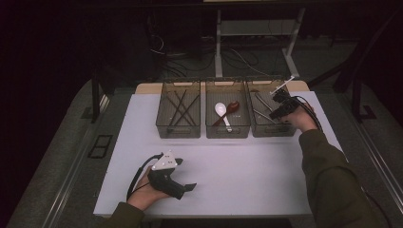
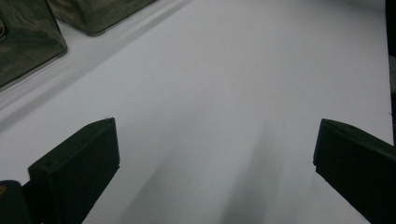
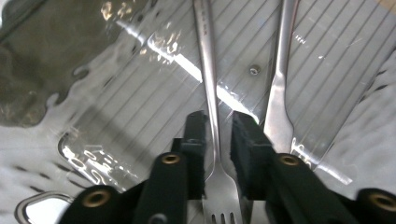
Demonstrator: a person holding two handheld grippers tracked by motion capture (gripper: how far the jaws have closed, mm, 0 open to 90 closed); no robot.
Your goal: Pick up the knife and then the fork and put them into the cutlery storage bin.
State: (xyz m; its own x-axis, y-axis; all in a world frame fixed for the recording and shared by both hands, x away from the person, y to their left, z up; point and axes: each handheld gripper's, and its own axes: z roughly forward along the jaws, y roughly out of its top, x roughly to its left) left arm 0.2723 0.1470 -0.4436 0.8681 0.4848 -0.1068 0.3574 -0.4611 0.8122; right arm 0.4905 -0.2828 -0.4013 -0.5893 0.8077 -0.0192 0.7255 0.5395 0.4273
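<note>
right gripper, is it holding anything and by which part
Nothing firmly: the right gripper has its jaws around a fork's neck above the tines, just apart from it.

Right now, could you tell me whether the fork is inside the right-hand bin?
Inside: the fork lies on the right-hand bin's ribbed floor, between the right hand-held gripper's jaws.

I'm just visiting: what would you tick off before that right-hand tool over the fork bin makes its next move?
1. Fork between the right gripper jaws: ok.
2. Pads pressing on it: not ok, narrow gaps show either side.
3. Fork resting in the right bin: ok.
4. Second fork outside the jaws: ok.
5. Left gripper open, nothing between its jaws: ok.
6. Room to lift straight out: cannot tell.
</note>
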